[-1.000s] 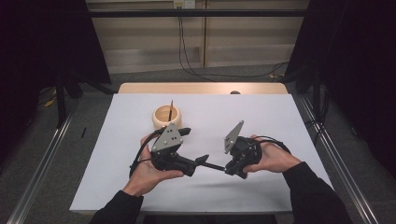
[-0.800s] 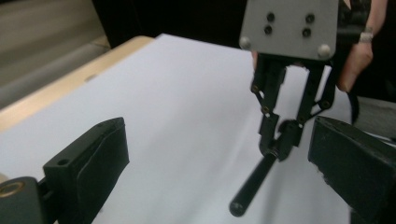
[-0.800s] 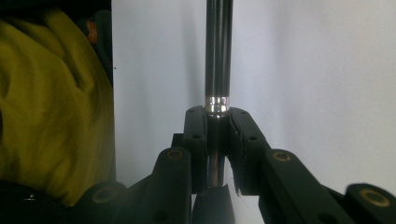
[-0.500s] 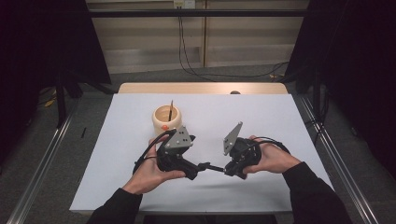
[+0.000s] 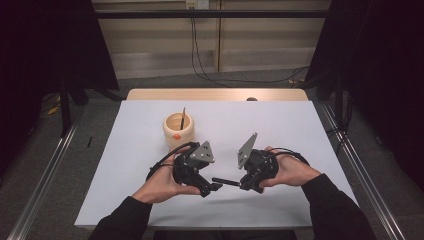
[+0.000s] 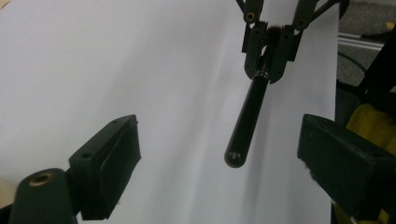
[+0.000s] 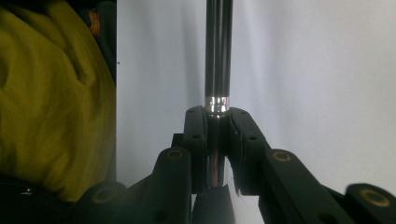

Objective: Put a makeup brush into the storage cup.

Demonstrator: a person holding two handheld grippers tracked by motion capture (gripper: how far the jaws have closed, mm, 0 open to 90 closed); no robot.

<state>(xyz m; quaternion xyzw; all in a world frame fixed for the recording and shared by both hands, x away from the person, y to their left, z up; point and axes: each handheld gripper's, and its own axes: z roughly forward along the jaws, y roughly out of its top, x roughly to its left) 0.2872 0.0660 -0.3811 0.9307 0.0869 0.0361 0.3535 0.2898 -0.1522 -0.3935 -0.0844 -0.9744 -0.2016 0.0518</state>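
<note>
A black brush (image 7: 218,56) with a shiny metal collar is clamped between the jaws of my right gripper (image 7: 218,126), which is shut on it just behind the collar. In the high view the right gripper (image 5: 246,184) holds the brush (image 5: 227,181) level above the white table, handle toward the left gripper (image 5: 212,189). In the left gripper view my left gripper (image 6: 224,144) is open; its jaws have just been closing a little. The rounded end of the brush handle (image 6: 247,121) lies between the pads, which do not touch it. The right gripper (image 6: 266,51) shows beyond it.
A cream round cup (image 5: 178,128) with a thin stick (image 5: 183,119) standing in it sits on the white table (image 5: 280,125) behind the left hand. A yellow cloth (image 7: 51,93) lies at the left of the right gripper view. Metal rails run along both table sides.
The left gripper has shifted slightly right and turned, its grey plate now more upright. The right hand and the brush have kept still.
</note>
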